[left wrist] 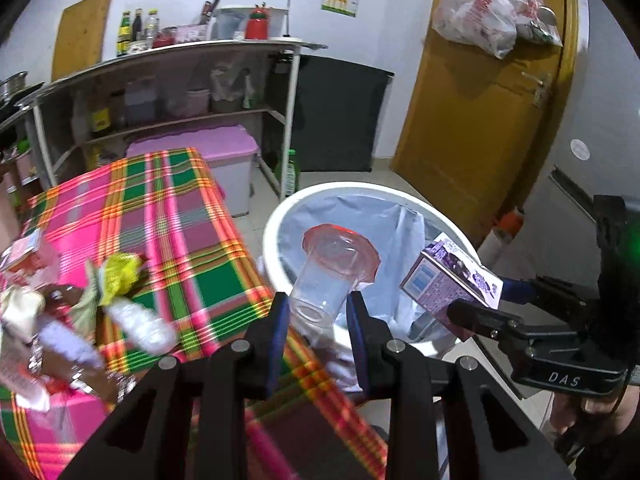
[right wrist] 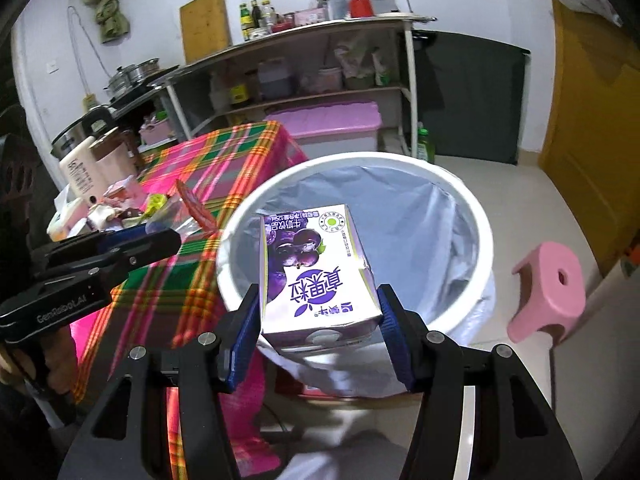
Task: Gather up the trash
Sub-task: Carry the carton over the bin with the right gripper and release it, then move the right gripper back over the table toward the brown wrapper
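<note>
My left gripper (left wrist: 318, 308) is shut on a clear plastic cup (left wrist: 326, 280) with a red film lid, held over the near rim of a white trash bin (left wrist: 280, 216) lined with a pale bag. My right gripper (right wrist: 318, 312) is shut on a purple milk carton (right wrist: 316, 272) and holds it above the bin's opening (right wrist: 484, 232). The carton also shows in the left wrist view (left wrist: 448, 276). More trash (left wrist: 60, 312), wrappers and crumpled packets, lies on the plaid tablecloth (left wrist: 176, 216) left of the bin.
A pink stool (right wrist: 548, 288) stands right of the bin. A pink-lidded storage box (left wrist: 224, 160) and a shelf rack (left wrist: 160, 92) are behind the table. A kettle and bottle (right wrist: 88, 156) stand at the table's far left. A yellow door (left wrist: 480, 120) is at the right.
</note>
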`<state>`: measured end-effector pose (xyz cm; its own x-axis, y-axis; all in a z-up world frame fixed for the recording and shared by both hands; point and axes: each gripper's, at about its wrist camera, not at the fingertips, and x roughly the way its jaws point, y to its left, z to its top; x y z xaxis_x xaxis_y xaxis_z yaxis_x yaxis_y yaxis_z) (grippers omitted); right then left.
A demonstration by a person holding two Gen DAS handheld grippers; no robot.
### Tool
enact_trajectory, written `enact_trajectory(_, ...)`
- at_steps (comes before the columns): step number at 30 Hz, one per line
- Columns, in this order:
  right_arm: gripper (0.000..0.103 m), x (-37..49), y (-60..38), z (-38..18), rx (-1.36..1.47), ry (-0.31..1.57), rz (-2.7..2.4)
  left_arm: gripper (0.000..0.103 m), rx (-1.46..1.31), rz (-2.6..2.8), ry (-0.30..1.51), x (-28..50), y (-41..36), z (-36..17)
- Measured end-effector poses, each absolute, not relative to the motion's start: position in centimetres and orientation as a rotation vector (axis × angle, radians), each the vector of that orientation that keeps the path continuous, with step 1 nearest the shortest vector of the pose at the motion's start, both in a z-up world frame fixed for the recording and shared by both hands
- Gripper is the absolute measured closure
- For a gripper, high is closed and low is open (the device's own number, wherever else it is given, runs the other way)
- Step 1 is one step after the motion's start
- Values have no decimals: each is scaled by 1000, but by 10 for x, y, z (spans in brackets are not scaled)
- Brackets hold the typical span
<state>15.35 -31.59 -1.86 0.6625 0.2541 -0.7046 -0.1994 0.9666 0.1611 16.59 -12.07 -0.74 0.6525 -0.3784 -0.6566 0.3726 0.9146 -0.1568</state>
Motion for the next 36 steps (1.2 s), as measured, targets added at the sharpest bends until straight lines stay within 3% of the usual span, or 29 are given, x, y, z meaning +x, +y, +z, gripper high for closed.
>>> enact_trajectory(10, 45, 165, -331, -24, 104, 832, 208, 71, 17, -486, 767, 179, -145, -12)
enact_trajectory(14, 45, 165, -336, -24, 122, 822, 205, 61, 23, -493, 762, 180, -148, -11)
enact_trajectory(36, 45, 132, -308, 4, 103, 741, 295, 60, -71, -401, 721, 144, -103, 1)
